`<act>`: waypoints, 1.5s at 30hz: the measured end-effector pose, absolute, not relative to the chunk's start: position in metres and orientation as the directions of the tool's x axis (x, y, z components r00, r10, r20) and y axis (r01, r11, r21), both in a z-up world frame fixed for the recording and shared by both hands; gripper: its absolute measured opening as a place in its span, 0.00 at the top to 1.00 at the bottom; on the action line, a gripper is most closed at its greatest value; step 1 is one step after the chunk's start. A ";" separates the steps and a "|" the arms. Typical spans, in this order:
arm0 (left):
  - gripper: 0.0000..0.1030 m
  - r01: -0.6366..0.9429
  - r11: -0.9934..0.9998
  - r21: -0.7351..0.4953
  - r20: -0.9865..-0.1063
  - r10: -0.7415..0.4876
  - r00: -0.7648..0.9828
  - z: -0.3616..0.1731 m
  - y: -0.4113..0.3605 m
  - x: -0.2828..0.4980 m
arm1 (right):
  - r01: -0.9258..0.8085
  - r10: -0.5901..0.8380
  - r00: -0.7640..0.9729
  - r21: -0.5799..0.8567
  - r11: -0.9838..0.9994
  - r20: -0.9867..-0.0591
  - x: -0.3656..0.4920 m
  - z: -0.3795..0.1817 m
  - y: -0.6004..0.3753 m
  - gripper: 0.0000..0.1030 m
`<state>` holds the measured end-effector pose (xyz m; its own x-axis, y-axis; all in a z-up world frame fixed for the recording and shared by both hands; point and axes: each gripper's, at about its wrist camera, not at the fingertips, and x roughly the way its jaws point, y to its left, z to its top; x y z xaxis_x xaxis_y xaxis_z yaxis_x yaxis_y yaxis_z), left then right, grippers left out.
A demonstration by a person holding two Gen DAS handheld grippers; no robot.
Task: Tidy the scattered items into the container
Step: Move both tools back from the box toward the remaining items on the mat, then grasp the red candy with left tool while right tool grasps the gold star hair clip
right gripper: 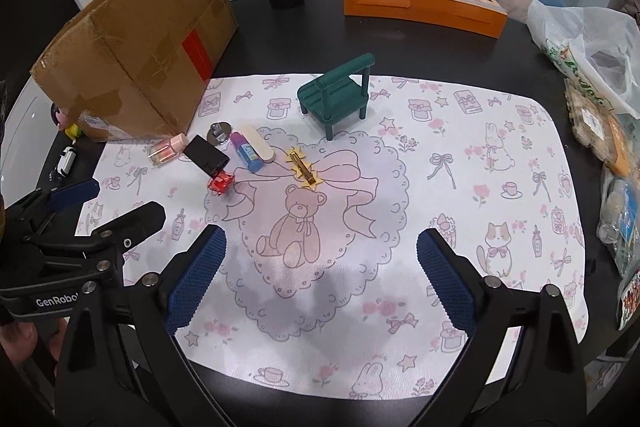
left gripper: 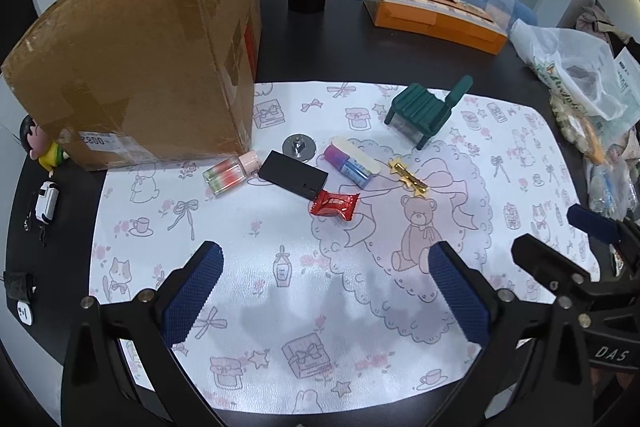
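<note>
- Left gripper [left gripper: 326,291] and right gripper [right gripper: 320,277]: jaws spread wide, empty, hovering over printed mat [left gripper: 248,267].
- Cardboard box [left gripper: 136,67] at mat's far-left corner.
- Just beside the box: small bottle [left gripper: 228,175], black case [left gripper: 293,173], red candy [left gripper: 335,204], gold clip [left gripper: 408,178].
- Green toy chair [left gripper: 428,111] further right of box.

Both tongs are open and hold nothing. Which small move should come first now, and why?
Probably move the left tongs forward to the red candy. It is the nearest of the scattered items on the mat, lies free beside the black case, and the cardboard box stands on that side.
</note>
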<state>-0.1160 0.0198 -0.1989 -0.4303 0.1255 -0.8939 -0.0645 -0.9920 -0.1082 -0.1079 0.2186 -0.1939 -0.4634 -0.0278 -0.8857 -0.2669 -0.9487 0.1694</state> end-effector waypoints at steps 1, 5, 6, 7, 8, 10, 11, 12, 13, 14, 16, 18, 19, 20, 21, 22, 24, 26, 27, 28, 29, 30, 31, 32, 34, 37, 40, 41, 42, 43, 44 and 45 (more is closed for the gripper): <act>0.01 -0.065 -0.992 -0.108 -0.898 0.126 -0.423 -0.203 0.021 -0.120 | -0.266 -0.031 -0.459 0.171 -0.949 -0.888 -0.111 -0.197 0.220 0.06; 0.01 -0.062 -0.992 -0.108 -0.912 0.124 -0.390 -0.219 0.024 -0.132 | -0.265 -0.049 -0.435 0.180 -0.947 -0.899 -0.124 -0.211 0.224 0.08; 0.01 -0.060 -0.992 -0.109 -0.915 0.124 -0.383 -0.223 0.024 -0.135 | -0.263 -0.055 -0.429 0.183 -0.947 -0.902 -0.128 -0.215 0.225 0.11; 0.01 -0.058 -0.992 -0.110 -0.918 0.124 -0.376 -0.227 0.025 -0.138 | -0.260 -0.061 -0.423 0.186 -0.948 -0.904 -0.132 -0.218 0.226 0.11; 0.01 -0.056 -0.992 -0.112 -0.921 0.124 -0.370 -0.231 0.025 -0.141 | -0.258 -0.066 -0.419 0.189 -0.947 -0.906 -0.136 -0.222 0.227 0.12; 0.03 -0.063 -0.992 -0.106 -0.925 0.122 -0.360 -0.238 0.027 -0.146 | -0.255 -0.077 -0.411 0.195 -0.947 -0.908 -0.142 -0.228 0.229 0.12; 0.06 -0.064 -0.992 -0.106 -0.928 0.122 -0.352 -0.241 0.028 -0.149 | -0.253 -0.083 -0.407 0.200 -0.947 -0.910 -0.146 -0.231 0.229 0.13; 0.09 -0.065 -0.992 -0.107 -0.931 0.123 -0.343 -0.245 0.029 -0.151 | -0.250 -0.090 -0.400 0.203 -0.947 -0.912 -0.149 -0.235 0.230 0.13; 0.10 -0.065 -0.992 -0.109 -0.933 0.125 -0.336 -0.248 0.029 -0.154 | -0.247 -0.097 -0.393 0.207 -0.947 -0.914 -0.153 -0.240 0.230 0.15; 0.13 -0.066 -0.991 -0.113 -0.936 0.129 -0.328 -0.252 0.030 -0.156 | -0.244 -0.104 -0.386 0.210 -0.947 -0.917 -0.156 -0.244 0.231 0.18; 0.15 -0.066 -0.991 -0.113 -0.941 0.128 -0.314 -0.259 0.031 -0.160 | -0.238 -0.114 -0.370 0.213 -0.948 -0.922 -0.162 -0.253 0.231 0.22; 0.16 -0.066 -0.992 -0.108 -0.945 0.123 -0.304 -0.264 0.032 -0.163 | -0.233 -0.123 -0.355 0.215 -0.948 -0.927 -0.168 -0.262 0.232 0.23; 0.16 -0.066 -0.992 -0.103 -0.946 0.119 -0.301 -0.267 0.032 -0.165 | -0.232 -0.124 -0.347 0.213 -0.949 -0.930 -0.171 -0.266 0.232 0.23; 0.16 -0.065 -0.992 -0.104 -0.947 0.119 -0.300 -0.269 0.032 -0.166 | -0.232 -0.126 -0.342 0.213 -0.949 -0.931 -0.173 -0.269 0.233 0.25; 0.16 -0.064 -0.992 -0.106 -0.947 0.120 -0.298 -0.271 0.031 -0.168 | -0.231 -0.128 -0.338 0.214 -0.949 -0.932 -0.176 -0.273 0.234 0.27; 0.16 -0.066 -0.992 -0.103 -0.947 0.118 -0.298 -0.273 0.032 -0.170 | -0.230 -0.130 -0.335 0.215 -0.949 -0.933 -0.178 -0.275 0.235 0.27; 0.16 -0.068 -0.993 -0.096 -0.948 0.112 -0.299 -0.275 0.032 -0.173 | -0.227 -0.134 -0.328 0.215 -0.950 -0.935 -0.184 -0.280 0.235 0.29; 0.16 -0.076 -0.992 -0.097 -0.949 0.115 -0.295 -0.277 0.033 -0.178 | -0.216 -0.134 -0.318 0.209 -0.954 -0.939 -0.189 -0.285 0.234 0.35; 0.19 -0.080 -0.992 -0.097 -0.949 0.117 -0.292 -0.277 0.034 -0.180 | -0.210 -0.134 -0.312 0.206 -0.956 -0.941 -0.192 -0.287 0.233 0.40; 0.20 -0.083 -0.992 -0.096 -0.950 0.116 -0.290 -0.278 0.035 -0.181 | -0.205 -0.136 -0.308 0.205 -0.957 -0.942 -0.194 -0.290 0.232 0.41; 0.21 -0.086 -0.992 -0.095 -0.951 0.116 -0.287 -0.279 0.036 -0.181 | -0.200 -0.139 -0.304 0.206 -0.958 -0.942 -0.196 -0.292 0.230 0.42; 0.22 -0.089 -0.991 -0.095 -0.951 0.117 -0.285 -0.280 0.038 -0.181 | -0.193 -0.135 -0.303 0.199 -0.961 -0.943 -0.198 -0.293 0.229 0.42; 0.23 -0.093 -0.991 -0.094 -0.952 0.117 -0.283 -0.281 0.039 -0.182 | -0.186 -0.127 -0.303 0.190 -0.964 -0.944 -0.199 -0.294 0.227 0.44; 0.25 -0.093 -0.991 -0.097 -0.953 0.119 -0.277 -0.283 0.039 -0.182 | -0.179 -0.120 -0.303 0.180 -0.967 -0.945 -0.200 -0.295 0.225 0.45; 0.29 -0.094 -0.991 -0.100 -0.955 0.122 -0.269 -0.287 0.041 -0.182 | -0.163 -0.095 -0.302 0.149 -0.975 -0.949 -0.203 -0.295 0.220 0.48; 0.36 -0.100 -0.991 -0.089 -0.957 0.113 -0.268 -0.291 0.044 -0.183 | -0.145 -0.066 -0.300 0.114 -0.983 -0.952 -0.203 -0.294 0.214 0.50; 0.38 -0.106 -0.992 -0.070 -0.956 0.097 -0.276 -0.292 0.045 -0.182 | -0.136 -0.057 -0.306 0.102 -0.985 -0.950 -0.202 -0.292 0.211 0.55; 0.38 -0.107 -0.992 -0.067 -0.956 0.095 -0.279 -0.292 0.046 -0.181 | -0.133 -0.054 -0.308 0.099 -0.986 -0.950 -0.201 -0.292 0.210 0.57; 0.39 -0.109 -0.992 -0.065 -0.955 0.093 -0.281 -0.292 0.047 -0.181 | -0.130 -0.050 -0.310 0.095 -0.987 -0.950 -0.200 -0.291 0.209 0.63; 0.40 -0.111 -0.992 -0.062 -0.955 0.092 -0.283 -0.291 0.047 -0.181 | -0.124 -0.052 -0.313 0.095 -0.988 -0.948 -0.200 -0.290 0.207 0.66; 0.45 -0.112 -0.992 -0.060 -0.955 0.090 -0.284 -0.291 0.047 -0.181 | -0.116 -0.055 -0.316 0.096 -0.989 -0.947 -0.199 -0.290 0.205 0.72; 0.48 -0.112 -0.992 -0.065 -0.954 0.094 -0.283 -0.290 0.047 -0.180 | -0.114 -0.054 -0.317 0.095 -0.989 -0.947 -0.199 -0.289 0.204 0.78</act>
